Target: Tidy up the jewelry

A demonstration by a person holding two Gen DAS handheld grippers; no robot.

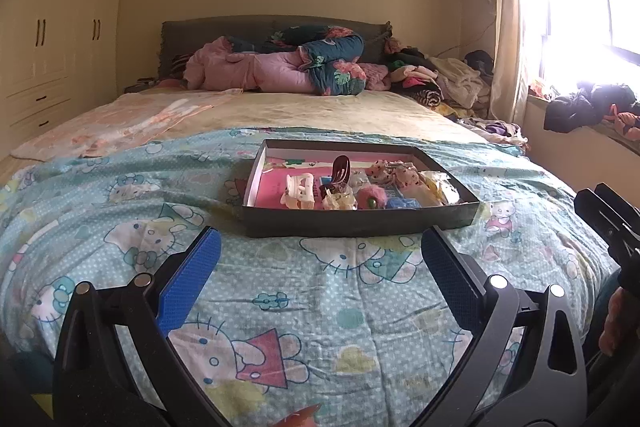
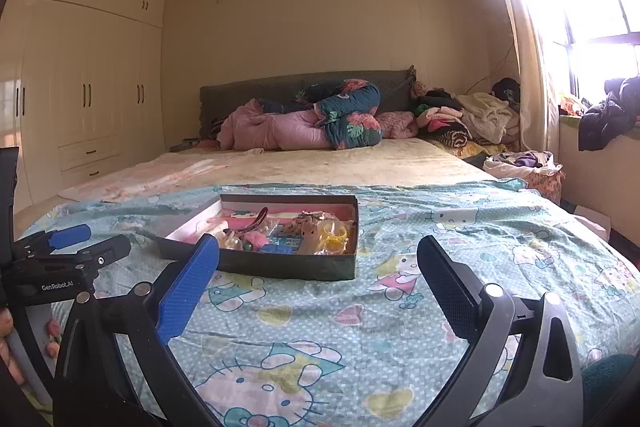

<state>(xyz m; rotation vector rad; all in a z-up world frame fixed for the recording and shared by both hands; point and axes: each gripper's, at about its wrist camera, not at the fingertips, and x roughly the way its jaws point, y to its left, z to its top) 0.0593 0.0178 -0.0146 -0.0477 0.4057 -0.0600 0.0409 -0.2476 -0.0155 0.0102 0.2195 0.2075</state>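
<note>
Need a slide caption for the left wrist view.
Left gripper open above a cartoon-print blanket, facing a dark shallow box of hair clips and trinkets on the bed.

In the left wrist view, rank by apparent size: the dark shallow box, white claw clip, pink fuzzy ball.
1. Dark shallow cardboard box, clearly largest.
2. White plastic claw clip.
3. Pink fuzzy ball, smallest, though partly hidden.

Black-framed left gripper [image 1: 320,247] and right gripper [image 2: 318,255], blue textured fingers [image 1: 192,283], silver screws.
</note>
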